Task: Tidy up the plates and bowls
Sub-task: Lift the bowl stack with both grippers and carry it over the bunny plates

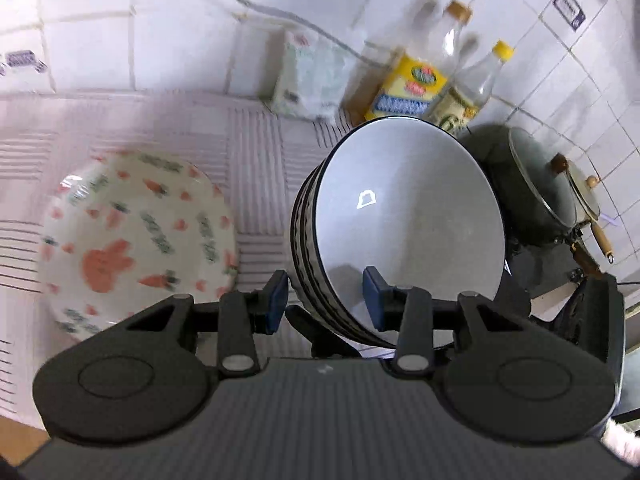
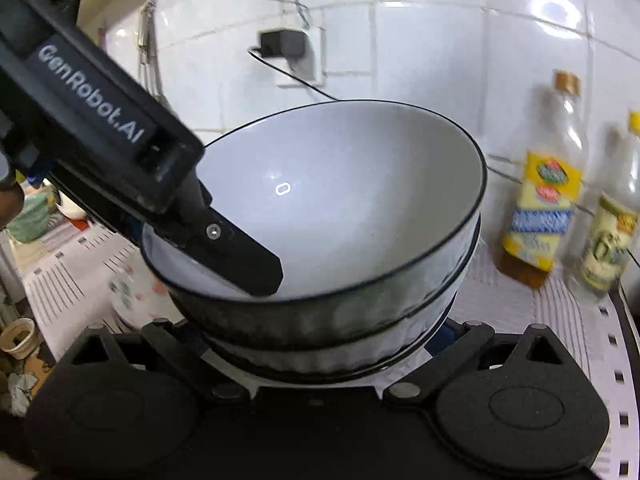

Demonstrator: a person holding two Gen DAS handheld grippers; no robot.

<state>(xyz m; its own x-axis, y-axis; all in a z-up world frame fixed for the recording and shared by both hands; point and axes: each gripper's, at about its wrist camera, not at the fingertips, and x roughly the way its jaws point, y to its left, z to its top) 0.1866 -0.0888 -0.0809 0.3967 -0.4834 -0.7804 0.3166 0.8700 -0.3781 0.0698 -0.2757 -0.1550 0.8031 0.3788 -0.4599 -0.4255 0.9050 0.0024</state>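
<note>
A stack of white bowls with dark ribbed outsides and black rims [image 1: 404, 220] is tilted in the left wrist view. My left gripper [image 1: 326, 300] straddles the near rim, one blue pad outside [image 1: 278, 300] and one inside [image 1: 374, 300], with a gap to the wall. The right wrist view shows the same stack [image 2: 340, 200], with the left gripper's finger [image 2: 240, 252] reaching into the top bowl. My right gripper [image 2: 320, 360] sits at the stack's base; its fingertips are hidden behind the bowls. A white plate with orange carrot and rabbit prints [image 1: 136, 236] lies left of the stack.
Two oil bottles [image 1: 436, 76] [image 2: 544, 184] and a white packet [image 1: 308, 76] stand by the tiled wall. A dark pot with a glass lid [image 1: 532, 184] sits right of the bowls. A striped cloth [image 1: 240, 140] covers the counter. A plug and cable [image 2: 284, 44] hang on the wall.
</note>
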